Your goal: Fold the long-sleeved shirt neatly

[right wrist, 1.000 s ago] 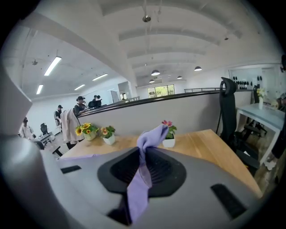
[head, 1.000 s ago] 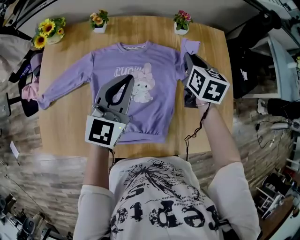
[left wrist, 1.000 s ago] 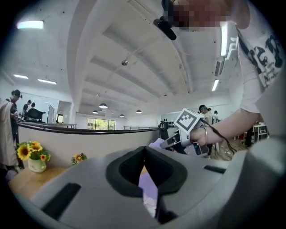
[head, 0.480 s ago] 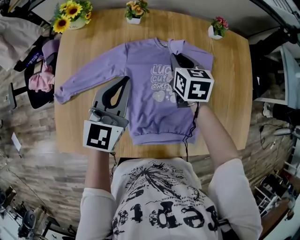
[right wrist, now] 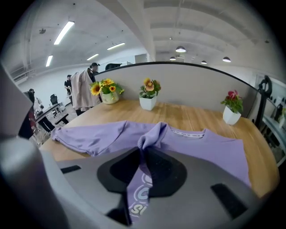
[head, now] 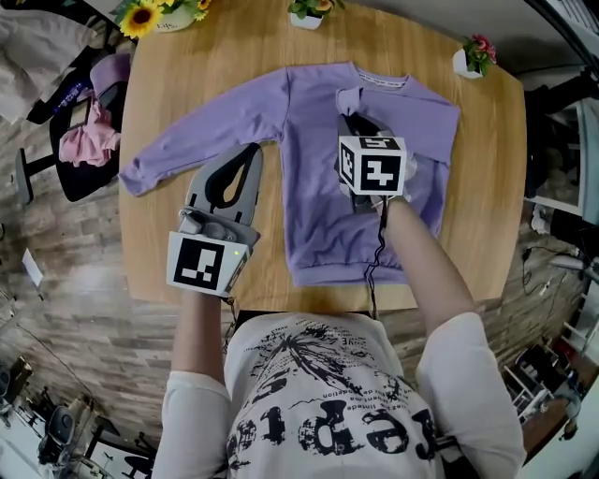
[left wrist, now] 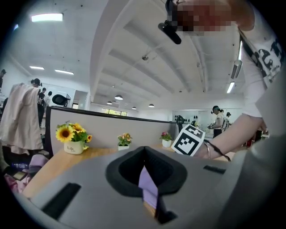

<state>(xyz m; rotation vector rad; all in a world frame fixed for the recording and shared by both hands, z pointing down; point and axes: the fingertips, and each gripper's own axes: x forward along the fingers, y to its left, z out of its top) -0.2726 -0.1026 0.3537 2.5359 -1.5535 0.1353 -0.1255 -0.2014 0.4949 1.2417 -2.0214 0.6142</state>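
Observation:
A purple long-sleeved shirt lies front up on the wooden table, its left sleeve stretched out to the left. My right gripper hovers over the chest, shut on a bunched fold of the shirt's fabric that rises in front of the collar. A printed strip hangs between its jaws. My left gripper is shut beside the shirt's left edge, tip under the sleeve's armpit. In the left gripper view a sliver of purple shows through the slit.
A sunflower pot, a small flower pot and a pink-flowered pot stand along the table's far edge. A chair with pink and purple clothes stands off the left edge. People stand in the room beyond.
My right gripper has carried its fold leftward and down over the shirt's chest. My left gripper, earlier over the shirt's lower body, now sits beside its left edge. The head view has shifted.

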